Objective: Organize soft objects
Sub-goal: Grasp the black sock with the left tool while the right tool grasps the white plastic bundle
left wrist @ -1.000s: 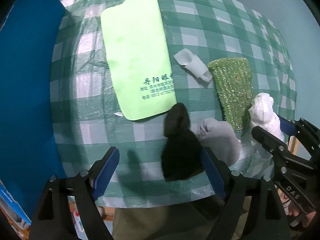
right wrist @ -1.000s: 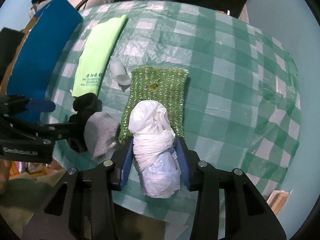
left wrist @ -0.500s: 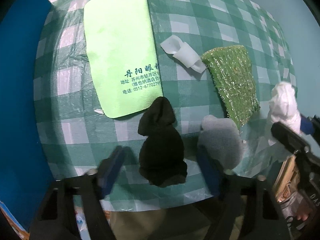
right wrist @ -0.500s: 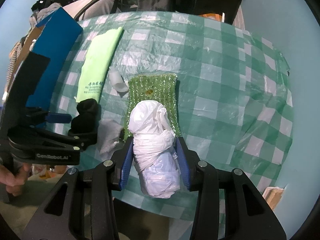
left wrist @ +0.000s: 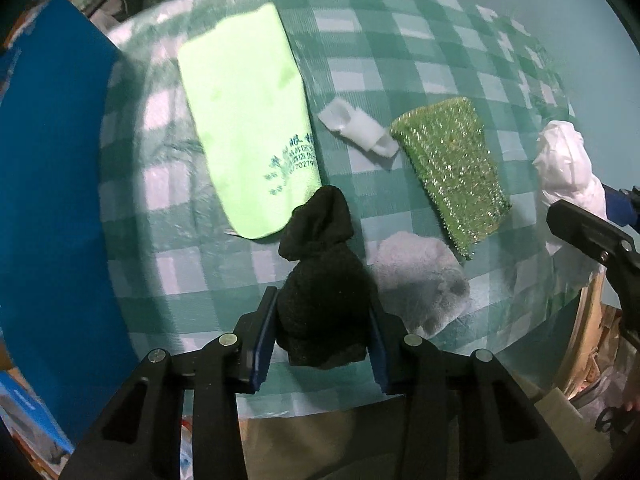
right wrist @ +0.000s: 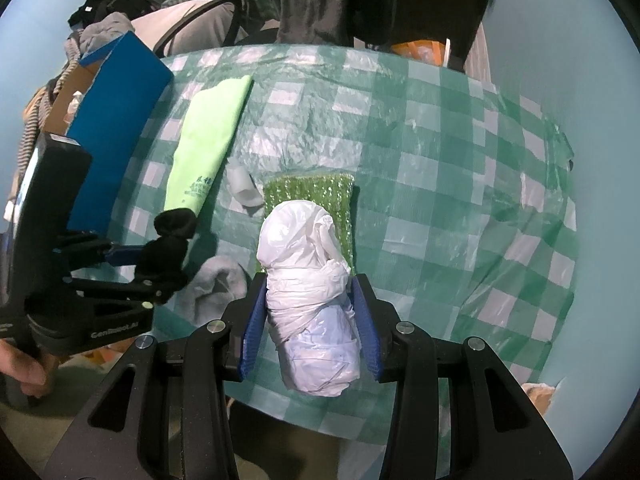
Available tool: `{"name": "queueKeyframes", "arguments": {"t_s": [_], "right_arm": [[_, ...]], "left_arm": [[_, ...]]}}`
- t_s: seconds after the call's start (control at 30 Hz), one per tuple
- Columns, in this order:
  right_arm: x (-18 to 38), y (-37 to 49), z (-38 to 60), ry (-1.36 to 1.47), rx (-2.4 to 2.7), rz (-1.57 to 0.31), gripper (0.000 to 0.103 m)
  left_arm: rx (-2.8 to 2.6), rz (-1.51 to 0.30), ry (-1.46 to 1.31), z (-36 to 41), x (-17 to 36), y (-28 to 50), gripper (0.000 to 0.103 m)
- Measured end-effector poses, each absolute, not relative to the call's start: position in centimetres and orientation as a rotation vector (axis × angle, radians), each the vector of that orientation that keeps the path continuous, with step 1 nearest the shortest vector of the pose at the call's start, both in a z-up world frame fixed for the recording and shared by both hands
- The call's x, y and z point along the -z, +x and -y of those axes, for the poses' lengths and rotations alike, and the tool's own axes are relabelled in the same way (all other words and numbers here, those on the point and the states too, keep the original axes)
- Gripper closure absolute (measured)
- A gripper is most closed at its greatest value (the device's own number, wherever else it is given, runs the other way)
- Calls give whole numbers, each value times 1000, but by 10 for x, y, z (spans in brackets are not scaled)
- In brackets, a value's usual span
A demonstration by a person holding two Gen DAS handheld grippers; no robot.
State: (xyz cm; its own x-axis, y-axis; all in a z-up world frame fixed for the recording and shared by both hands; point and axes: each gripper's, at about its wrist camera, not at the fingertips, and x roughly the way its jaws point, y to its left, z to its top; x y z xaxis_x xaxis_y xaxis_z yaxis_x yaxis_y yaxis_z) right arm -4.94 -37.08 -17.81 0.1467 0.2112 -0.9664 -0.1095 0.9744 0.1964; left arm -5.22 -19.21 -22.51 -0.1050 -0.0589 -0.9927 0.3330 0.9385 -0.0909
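L tool [left wrist: 322, 334] is now clamping black sock [left wrist: 322, 280], jaws having closed since 0.5 s ago; sock is lifting just beside lime cloth [left wrist: 246, 128]. R tool [right wrist: 308, 332] is still gripping white bag bundle [right wrist: 312, 304], near lime cloth too. Both ready for sorting.

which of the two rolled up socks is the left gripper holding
The black sock, clamped between the left gripper jaws. The grey sock lies loose on the checked tablecloth just to its right, ungripped.

This looks like a lived-in home. The counter [right wrist: 440, 128] has a checked plastic cover. Clothes [right wrist: 108, 20] lie piled behind it.
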Motion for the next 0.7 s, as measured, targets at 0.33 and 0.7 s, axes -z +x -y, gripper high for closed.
{"name": "queueKeyframes", "arguments": {"t_s": [0.33, 0.7], "right_arm": [[152, -42, 361, 77, -239, -1359, 61], [117, -26, 350, 71, -247, -1305, 61]], "left_arm": [[347, -1577, 220, 190, 185, -57, 62], [359, -1499, 221, 175, 142, -31, 62]]}}
